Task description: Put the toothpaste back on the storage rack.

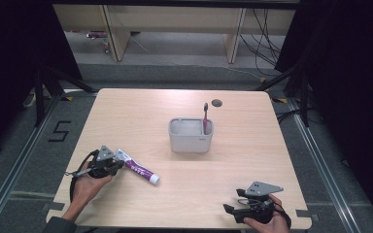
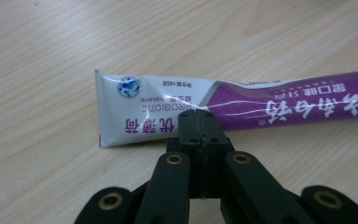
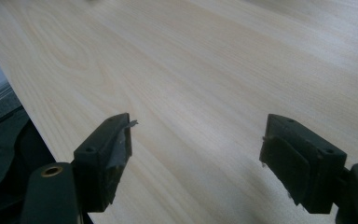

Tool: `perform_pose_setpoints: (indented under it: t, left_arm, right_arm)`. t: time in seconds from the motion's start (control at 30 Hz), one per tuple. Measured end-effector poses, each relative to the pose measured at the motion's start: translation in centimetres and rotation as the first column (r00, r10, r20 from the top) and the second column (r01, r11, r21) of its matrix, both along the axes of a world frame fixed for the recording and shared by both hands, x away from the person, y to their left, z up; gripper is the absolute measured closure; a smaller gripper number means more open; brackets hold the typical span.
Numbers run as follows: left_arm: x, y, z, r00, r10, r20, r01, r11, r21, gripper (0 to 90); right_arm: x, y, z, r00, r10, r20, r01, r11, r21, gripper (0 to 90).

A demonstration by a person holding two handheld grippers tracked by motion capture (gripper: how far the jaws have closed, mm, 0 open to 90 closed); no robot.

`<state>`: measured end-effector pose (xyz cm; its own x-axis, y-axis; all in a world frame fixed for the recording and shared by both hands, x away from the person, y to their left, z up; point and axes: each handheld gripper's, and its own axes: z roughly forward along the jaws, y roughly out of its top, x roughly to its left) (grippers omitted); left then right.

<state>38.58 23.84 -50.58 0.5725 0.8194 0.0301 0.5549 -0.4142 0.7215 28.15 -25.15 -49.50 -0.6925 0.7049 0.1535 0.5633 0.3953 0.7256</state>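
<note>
A white and purple toothpaste tube (image 1: 138, 169) lies flat on the wooden table (image 1: 252, 145) at the front left, its cap end toward the table's middle. My left gripper (image 1: 120, 165) sits at the tube's flat crimped end. In the left gripper view its jaws (image 2: 199, 116) are pressed together with nothing between them, and their tips rest at the near edge of the tube (image 2: 242, 100). My right gripper (image 1: 229, 209) rests near the front right edge. It stands open (image 3: 196, 149) over bare wood with nothing between its fingers.
A grey rectangular holder (image 1: 190, 141) stands at the table's middle with a pink toothbrush (image 1: 205, 116) upright in its right corner. A dark round hole (image 1: 216, 103) is in the tabletop behind it. Black curtains flank the table.
</note>
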Motion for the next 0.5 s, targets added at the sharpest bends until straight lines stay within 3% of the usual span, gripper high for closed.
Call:
perform_pose_setpoints:
  t: [0.13, 0.2, 0.23, 0.27, 0.33, 0.37, 0.4, 0.5]
  left_arm:
    - [0.6, -0.3, 0.2, 0.9999, -0.009, -0.007, 0.009, 0.9998, 0.019, 89.8]
    - [0.9, -0.5, 0.1, 0.9999, -0.002, -0.011, 0.002, 1.0, 0.005, 89.7]
    - [1.1, -0.6, 0.1, 0.9998, -0.01, -0.015, 0.01, 0.9998, 0.017, 89.7]
    - [1.2, -0.7, 0.0, 0.9999, 0.001, -0.011, -0.001, 1.0, 0.0, 89.7]
    - [1.5, -0.8, 0.1, 0.9998, -0.009, -0.018, 0.009, 0.9999, 0.015, 89.7]
    - [1.6, -1.0, 0.0, 0.9999, 0.002, -0.016, -0.002, 1.0, -0.007, 89.7]
    - [1.7, -1.0, 0.1, 0.9998, -0.011, -0.02, 0.011, 0.9999, 0.013, 89.7]
    - [2.1, -1.5, 0.1, 0.9998, 0.0, -0.018, 0.0, 1.0, -0.002, 89.7]
  right_arm:
    - [0.1, -0.1, 0.0, 0.9999, 0.006, 0.013, -0.006, 1.0, -0.007, 24.5]
    - [0.1, -0.1, 0.0, 0.9999, 0.012, 0.008, -0.012, 0.9999, -0.006, 24.5]
    - [0.1, -0.1, 0.0, 0.9999, 0.009, 0.005, -0.009, 1.0, -0.001, 24.5]
    - [0.1, -0.1, 0.1, 0.9999, 0.007, 0.012, -0.007, 1.0, -0.006, 24.5]
    - [0.1, -0.1, 0.1, 0.9999, 0.008, 0.011, -0.008, 1.0, -0.004, 24.5]
    - [0.0, 0.0, 0.1, 1.0, 0.002, -0.003, -0.002, 1.0, 0.004, 24.5]
    - [0.0, 0.0, 0.1, 1.0, 0.002, -0.003, -0.002, 1.0, 0.005, 24.5]
    - [0.1, -0.1, 0.0, 0.9999, 0.008, 0.012, -0.008, 1.0, -0.003, 24.5]
